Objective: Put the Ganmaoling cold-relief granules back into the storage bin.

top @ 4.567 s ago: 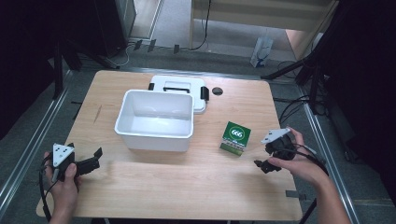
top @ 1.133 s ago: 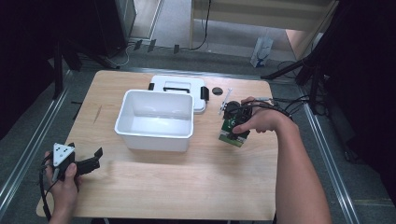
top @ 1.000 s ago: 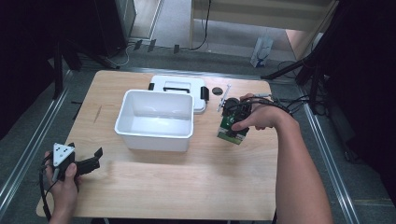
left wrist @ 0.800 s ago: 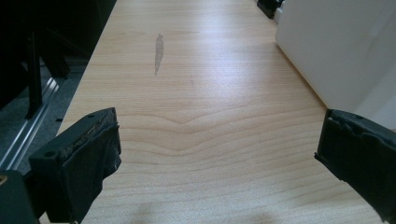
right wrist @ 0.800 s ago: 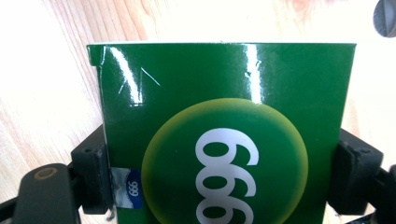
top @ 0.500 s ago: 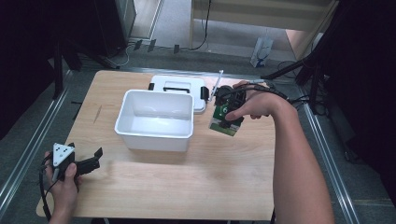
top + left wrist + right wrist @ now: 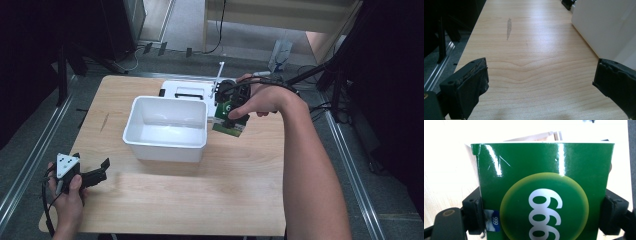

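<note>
The right claw [image 7: 231,116] holds a green box [image 7: 229,121] by its two sides. In the right gripper view the black jaws press on each side of the green box [image 7: 544,195], so it cannot slip out. The box has a yellow circle with white numbers on its front. It is up in the air, off the tabletop [image 7: 200,200], just beside the right wall of the white tub [image 7: 167,150]. The claw grips it from above, which keeps the bottom of the box free. That looks like a good way to carry it over the wall and set it down inside the tub, which seems to be where it is going. The tub looks empty, so there is room.

A white lid [image 7: 187,89] with a dark handle lies flat behind the tub, out of the way.

The left claw [image 7: 97,175] sits low near the front left corner of the tabletop, well apart from the tub. Its jaws are wide apart with nothing between them. It seems to be waiting there so it does not get in the way.
</note>
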Action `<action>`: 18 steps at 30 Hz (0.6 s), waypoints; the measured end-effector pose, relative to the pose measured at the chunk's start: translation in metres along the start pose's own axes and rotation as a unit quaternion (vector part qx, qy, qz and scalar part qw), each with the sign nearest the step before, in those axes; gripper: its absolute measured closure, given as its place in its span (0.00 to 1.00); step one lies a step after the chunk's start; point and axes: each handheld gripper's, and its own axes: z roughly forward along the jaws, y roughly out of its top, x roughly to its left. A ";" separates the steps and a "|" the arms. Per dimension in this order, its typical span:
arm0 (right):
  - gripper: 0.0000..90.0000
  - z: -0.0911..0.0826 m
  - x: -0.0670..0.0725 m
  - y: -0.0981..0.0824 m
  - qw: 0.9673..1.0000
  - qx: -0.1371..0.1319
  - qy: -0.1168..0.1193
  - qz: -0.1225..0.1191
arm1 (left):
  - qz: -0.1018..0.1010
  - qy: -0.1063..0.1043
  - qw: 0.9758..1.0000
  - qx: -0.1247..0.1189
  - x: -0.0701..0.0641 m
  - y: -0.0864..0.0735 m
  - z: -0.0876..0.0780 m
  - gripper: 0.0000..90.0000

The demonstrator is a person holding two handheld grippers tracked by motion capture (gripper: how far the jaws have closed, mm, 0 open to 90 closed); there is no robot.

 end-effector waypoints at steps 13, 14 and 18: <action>0.18 -0.009 0.012 0.062 0.999 -0.006 0.004 -0.041 | 0.000 -0.002 1.000 0.000 0.000 0.000 0.000 0.00; 0.18 -0.009 0.013 0.065 0.999 -0.006 0.004 -0.041 | 0.000 -0.002 1.000 0.001 0.001 0.000 -0.001 0.00; 0.18 -0.005 0.018 0.080 0.999 -0.006 0.009 -0.052 | -0.001 -0.003 1.000 0.001 0.001 0.000 -0.001 0.00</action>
